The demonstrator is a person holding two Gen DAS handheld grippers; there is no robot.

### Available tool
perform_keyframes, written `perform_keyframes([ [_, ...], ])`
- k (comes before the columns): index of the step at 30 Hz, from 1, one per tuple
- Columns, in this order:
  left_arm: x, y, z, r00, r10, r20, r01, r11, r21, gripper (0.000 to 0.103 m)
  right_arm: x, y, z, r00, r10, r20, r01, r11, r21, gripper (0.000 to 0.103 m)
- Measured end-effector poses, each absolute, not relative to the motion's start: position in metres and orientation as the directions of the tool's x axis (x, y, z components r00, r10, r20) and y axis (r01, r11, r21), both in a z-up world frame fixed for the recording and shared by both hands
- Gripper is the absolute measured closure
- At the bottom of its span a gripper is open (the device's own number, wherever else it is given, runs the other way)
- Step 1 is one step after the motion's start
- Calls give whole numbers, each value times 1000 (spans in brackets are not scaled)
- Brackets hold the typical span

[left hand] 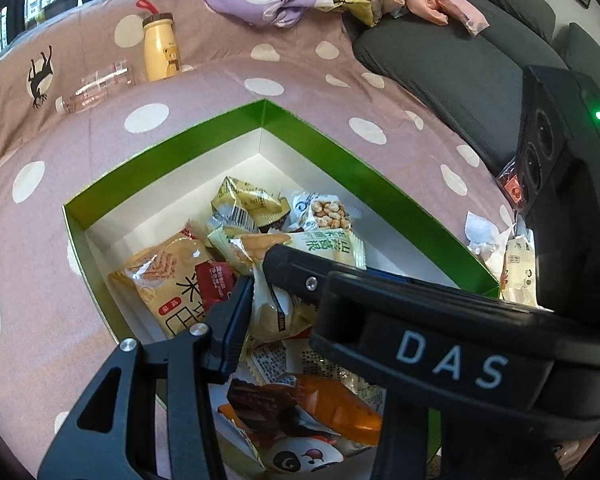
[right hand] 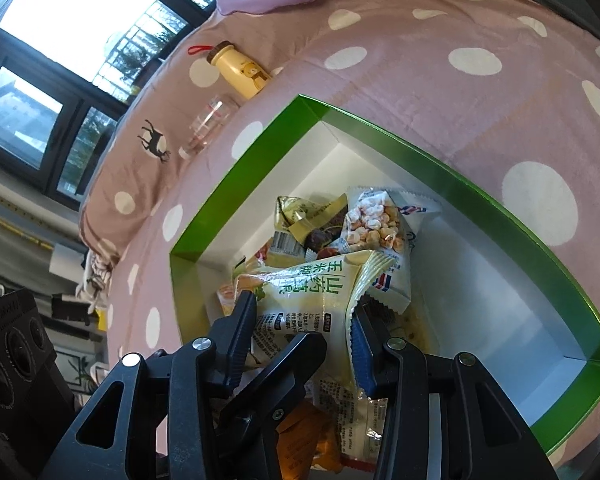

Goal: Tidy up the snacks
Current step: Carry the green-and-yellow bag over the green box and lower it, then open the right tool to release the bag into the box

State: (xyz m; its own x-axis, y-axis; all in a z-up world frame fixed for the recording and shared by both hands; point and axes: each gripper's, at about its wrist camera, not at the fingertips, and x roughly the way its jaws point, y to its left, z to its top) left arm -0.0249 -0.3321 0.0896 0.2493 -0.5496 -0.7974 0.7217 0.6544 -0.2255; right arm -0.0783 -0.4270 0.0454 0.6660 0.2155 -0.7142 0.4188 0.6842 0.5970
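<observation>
Our right tongs [right hand: 304, 320] pinch a pale crinkly snack packet with green letters [right hand: 316, 292] over the green cardboard box with white inside [right hand: 236, 184]. Our left tongs [left hand: 256, 276] stand a bit apart around another packet; we cannot tell whether they grip it. The box's far corner has bare room.

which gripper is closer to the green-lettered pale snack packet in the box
Right. The right gripper has its fingers on either side of the pale snack packet, seemingly pinching it. The left gripper is beside it over the green box, its far finger hidden.
</observation>
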Motion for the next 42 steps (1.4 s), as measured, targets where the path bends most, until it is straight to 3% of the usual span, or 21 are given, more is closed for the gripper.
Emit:
perform_keyframes([
  [29, -21, -332, 82, 229, -551, -803, 693, 671, -263, 44, -81, -432, 41, 664, 213, -717, 446, 657, 608, 53],
  [30, -22, -331, 83, 235, -546, -804, 690, 676, -257, 42, -82, -432, 44, 666, 200, -719, 448, 664, 599, 52],
  [32, -23, -327, 88, 260, -539, -801, 684, 688, -241, 32, -85, -431, 49, 680, 181, -711, 442, 672, 594, 38],
  [34, -24, -323, 94, 281, -538, -794, 682, 695, -229, 26, -90, -429, 57, 705, 172, -688, 420, 681, 600, 33],
  [37, -28, -317, 104, 317, -537, -782, 682, 702, -206, 18, -96, -428, 65, 736, 187, -651, 384, 676, 629, 29],
  [42, -35, -305, 123, 345, -554, -758, 685, 701, -200, 16, -109, -421, 86, 782, 152, -604, 351, 694, 629, 26],
])
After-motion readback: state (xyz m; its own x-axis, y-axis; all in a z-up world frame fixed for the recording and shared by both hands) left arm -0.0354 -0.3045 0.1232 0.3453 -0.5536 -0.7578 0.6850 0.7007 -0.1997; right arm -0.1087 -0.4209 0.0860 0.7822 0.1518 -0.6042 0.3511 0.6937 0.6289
